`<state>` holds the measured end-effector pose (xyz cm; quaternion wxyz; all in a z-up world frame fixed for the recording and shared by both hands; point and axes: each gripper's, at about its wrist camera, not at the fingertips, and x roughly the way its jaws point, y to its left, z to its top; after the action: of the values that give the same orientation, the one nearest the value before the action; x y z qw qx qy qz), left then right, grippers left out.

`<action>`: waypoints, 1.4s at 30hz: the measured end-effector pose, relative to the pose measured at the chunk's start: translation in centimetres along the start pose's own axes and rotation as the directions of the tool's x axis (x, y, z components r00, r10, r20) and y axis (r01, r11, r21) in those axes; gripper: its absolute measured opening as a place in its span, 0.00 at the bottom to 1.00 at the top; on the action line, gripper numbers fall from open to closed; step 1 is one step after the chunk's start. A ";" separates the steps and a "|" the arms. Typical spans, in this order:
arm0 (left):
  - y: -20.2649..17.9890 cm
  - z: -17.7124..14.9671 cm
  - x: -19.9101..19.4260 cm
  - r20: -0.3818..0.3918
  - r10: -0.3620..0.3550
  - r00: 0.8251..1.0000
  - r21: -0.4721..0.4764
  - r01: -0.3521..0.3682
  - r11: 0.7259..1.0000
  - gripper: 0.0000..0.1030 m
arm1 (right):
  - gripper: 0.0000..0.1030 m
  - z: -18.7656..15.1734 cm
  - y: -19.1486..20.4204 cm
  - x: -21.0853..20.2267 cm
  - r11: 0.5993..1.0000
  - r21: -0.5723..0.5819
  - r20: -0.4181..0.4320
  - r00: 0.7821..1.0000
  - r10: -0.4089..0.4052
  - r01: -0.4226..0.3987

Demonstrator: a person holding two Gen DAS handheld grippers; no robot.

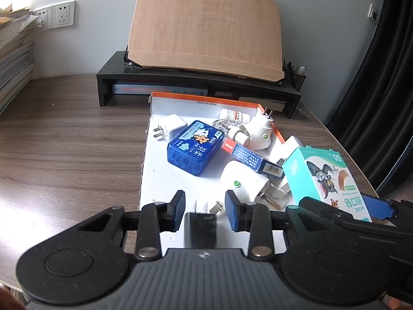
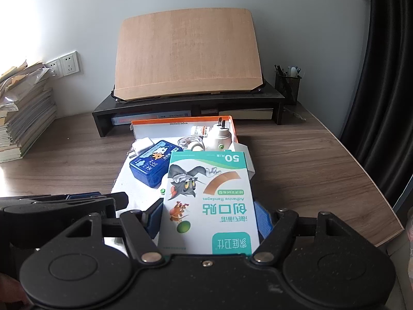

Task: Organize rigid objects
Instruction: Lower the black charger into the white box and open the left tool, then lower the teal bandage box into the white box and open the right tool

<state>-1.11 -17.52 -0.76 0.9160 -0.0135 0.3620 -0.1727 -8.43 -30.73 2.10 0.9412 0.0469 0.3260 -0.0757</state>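
Resting between the right gripper [image 2: 210, 219] jaws above the cardboard tray [image 2: 180, 126] on the desk [image 2: 309, 160], bandage box [image 2: 210, 193]: light, crushable, pinched across long sides; left gripper [image 1: 205, 210] clamps black adapter [image 1: 200, 228].

Wood-grain desk [image 1: 64, 155], brown and fairly matt, with a soft sheen where daylight lands. On it a shallow cardboard tray [image 1: 165, 180], white and a little rough inside. The blue case [image 1: 192, 147] is glossy translucent plastic. The plug-in units [image 1: 260, 129] are smooth white plastic, slightly shiny. The bandage box [image 2: 209, 201] is printed card, satin-smooth. Up behind, a pale wooden board [image 1: 204, 25], matt, with fine grain showing. The left gripper [image 1: 205, 206] is speckled matt black plastic with bright metal rivets; its blue pads [image 1: 232, 210] look rubbery, though that's hard to judge from here.
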 end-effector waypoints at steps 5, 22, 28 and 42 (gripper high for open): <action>0.2 0.0 0.5 -0.012 -0.004 1.000 -0.010 0.004 1.000 0.33 | 0.81 0.0 0.1 0.3 1.000 0.000 -0.008 1.000 0.000 0.000; 1.6 0.0 -0.3 -0.015 0.025 1.000 -0.038 -0.026 0.999 0.32 | 0.82 -0.4 1.5 0.6 0.999 -0.035 0.009 0.999 0.042 -0.042; 2.6 -0.3 -0.7 -0.020 0.042 0.999 -0.056 -0.043 0.998 0.32 | 0.82 -1.1 2.4 1.0 0.996 -0.083 -0.011 0.999 0.040 -0.041; 1.9 0.1 -2.5 -0.011 0.018 1.000 -0.064 -0.019 0.998 0.52 | 0.84 -0.2 -0.1 -3.4 0.999 -0.047 0.123 0.992 0.009 -0.003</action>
<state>-2.15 -14.98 0.71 0.9147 -0.0388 0.3721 -0.1525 -11.15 -30.39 4.07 0.9605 0.0210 0.2691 -0.0680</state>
